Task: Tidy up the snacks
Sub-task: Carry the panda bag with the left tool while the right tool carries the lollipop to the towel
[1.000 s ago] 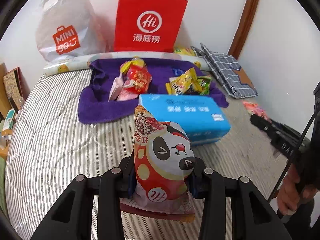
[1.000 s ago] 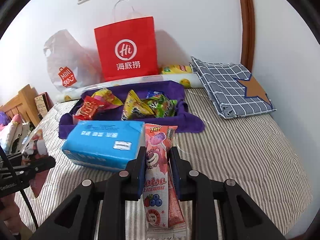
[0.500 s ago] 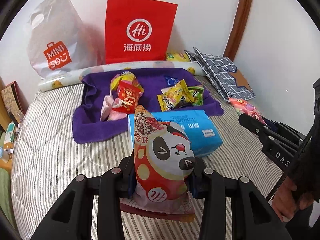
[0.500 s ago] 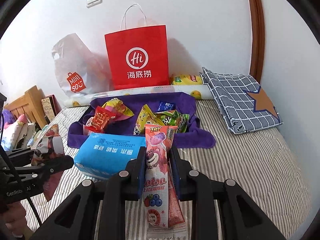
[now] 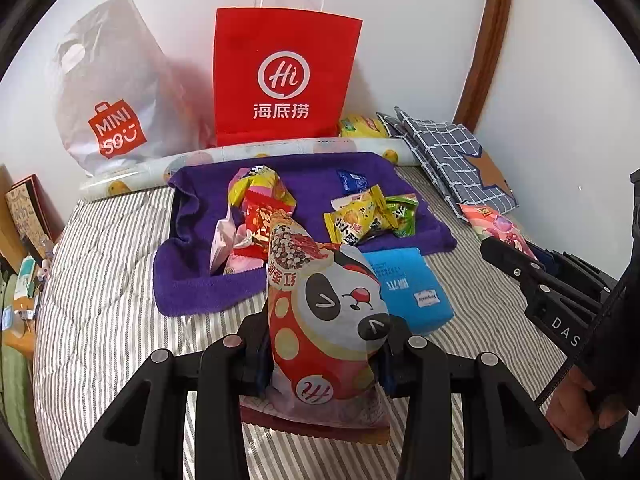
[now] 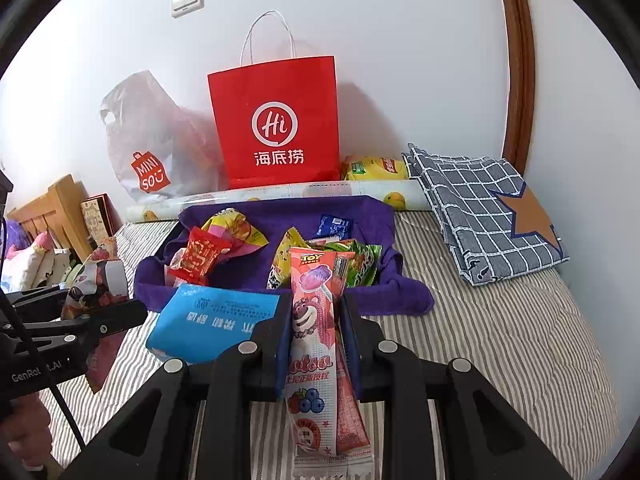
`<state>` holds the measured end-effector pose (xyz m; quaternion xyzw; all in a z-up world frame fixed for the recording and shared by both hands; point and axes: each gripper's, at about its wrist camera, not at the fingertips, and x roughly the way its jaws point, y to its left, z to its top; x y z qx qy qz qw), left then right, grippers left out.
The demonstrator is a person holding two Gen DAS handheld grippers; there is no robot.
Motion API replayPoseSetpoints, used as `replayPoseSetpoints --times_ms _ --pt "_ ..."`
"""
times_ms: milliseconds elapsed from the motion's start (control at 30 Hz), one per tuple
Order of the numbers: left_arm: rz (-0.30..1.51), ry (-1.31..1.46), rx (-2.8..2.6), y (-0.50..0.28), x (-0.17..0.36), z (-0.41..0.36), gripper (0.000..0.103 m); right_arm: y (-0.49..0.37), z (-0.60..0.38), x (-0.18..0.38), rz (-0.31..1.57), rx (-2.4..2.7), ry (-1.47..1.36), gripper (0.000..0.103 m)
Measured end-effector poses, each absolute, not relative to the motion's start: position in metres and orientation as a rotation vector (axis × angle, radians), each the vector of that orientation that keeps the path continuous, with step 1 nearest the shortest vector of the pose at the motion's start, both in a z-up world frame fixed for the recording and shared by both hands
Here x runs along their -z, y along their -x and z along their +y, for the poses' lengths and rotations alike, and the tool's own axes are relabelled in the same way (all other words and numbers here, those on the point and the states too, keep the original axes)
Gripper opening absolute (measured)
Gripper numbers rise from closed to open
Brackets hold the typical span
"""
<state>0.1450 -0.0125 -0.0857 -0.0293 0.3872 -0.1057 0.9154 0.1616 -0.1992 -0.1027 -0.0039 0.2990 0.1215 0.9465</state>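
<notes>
towel (image 5: 200, 292) purple | paper bag (image 5: 280, 40) red | bedsheet (image 5: 100, 280) grey-white striped

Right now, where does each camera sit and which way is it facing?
Left wrist: on the left tongs, facing the wall over the panda snack bag they grip; right tongs and a hand at the right edge.
Right wrist: on the right tongs, same heading, gripping a pink lollipop packet; left tongs at the left.
Shared: red paper bag, purple towel, blue tissue pack.
</notes>
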Motion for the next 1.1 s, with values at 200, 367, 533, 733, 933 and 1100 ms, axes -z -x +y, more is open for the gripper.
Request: replayPoseSetpoints --times_ms 200,367,533,733,933,1100 --pt "0.793 0.062 0.217 -0.153 0.082 -0.011 0.040 -0.173 -0.193 0.095 0.601 -0.253 0.020 0.023" --pt "0.788 0.064 0.213 -0.159 0.079 -0.009 0.040 -0.180 -0.188 0.092 0.592 -0.260 0.024 0.023" --pt "0.783 0.068 0.208 -0.166 0.079 -0.006 0.040 -0.185 -0.183 0.090 0.584 -0.272 0.022 0.023" --pt "0.785 0.078 0.203 -0.174 0.080 -0.002 0.040 -0.195 -0.175 0.092 0.592 -0.284 0.018 0.023" --pt "0.794 0.080 0.200 -0.183 0.082 0.002 0.040 -0.205 -0.170 0.094 0.604 -0.285 0.015 0.023" --pt "0.794 0.084 0.202 -0.191 0.082 0.005 0.040 -0.214 -0.169 0.097 0.618 -0.277 0.012 0.023"
